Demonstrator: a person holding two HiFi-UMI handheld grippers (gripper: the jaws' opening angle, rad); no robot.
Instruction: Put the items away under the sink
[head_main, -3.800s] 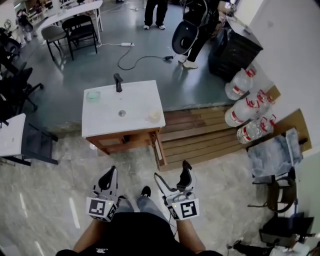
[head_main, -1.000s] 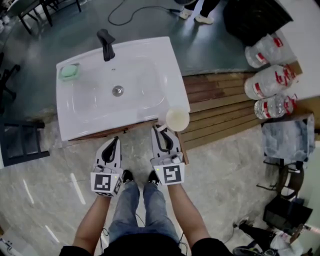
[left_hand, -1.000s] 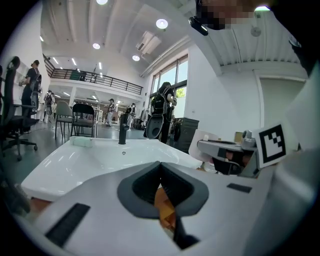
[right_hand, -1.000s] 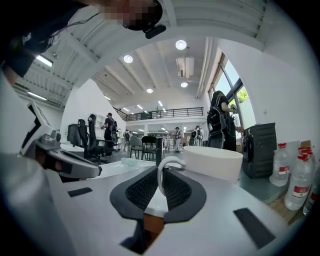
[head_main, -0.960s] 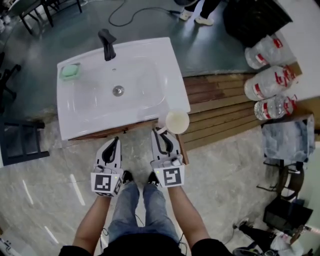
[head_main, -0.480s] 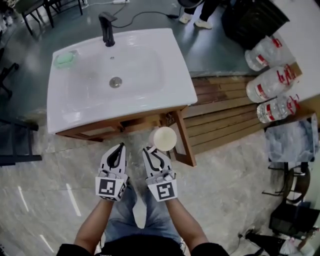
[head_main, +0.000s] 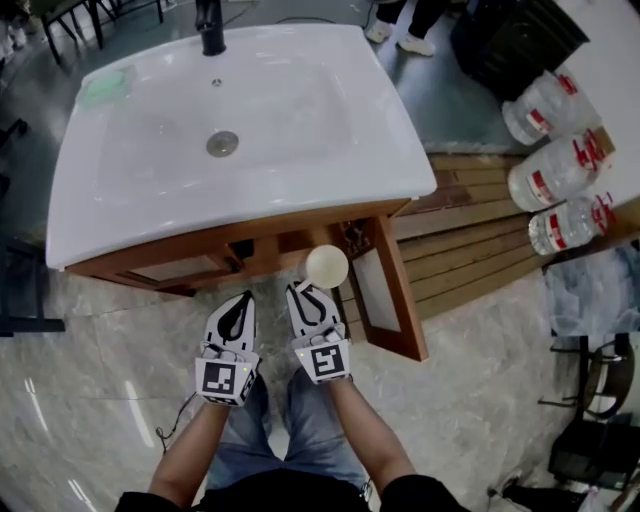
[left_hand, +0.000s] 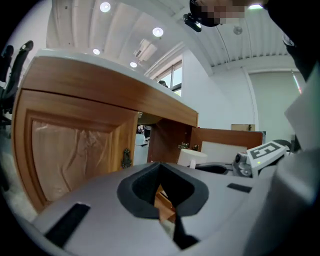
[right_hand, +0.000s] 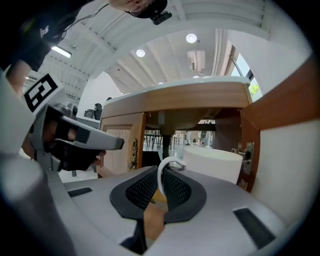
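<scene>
Mug (head_main: 326, 266) held by its handle (right_hand: 164, 167)

Left gripper (head_main: 238, 302) jaws are pressed together, empty. Right gripper (head_main: 309, 294) jaws clamp the thin handle, the mug before the open cabinet (head_main: 180, 262) under the sink (head_main: 300, 110). Probably light, rigid, brittle (glazed, so slippery); a handle hold may let it swing

The mug (head_main: 326, 266) is creamy white, and the sink (head_main: 330, 150) is glossy white with a black tap (head_main: 210, 28) and a pale green soap dish (head_main: 105, 88), over a cabinet (head_main: 190, 265) of warm brown wood. The left gripper (head_main: 238, 300) and right gripper (head_main: 307, 290) are light grey with black-lined fingers (right_hand: 177, 192) and black-and-white square markers; the floor (head_main: 110, 380) is grey marbled.
</scene>
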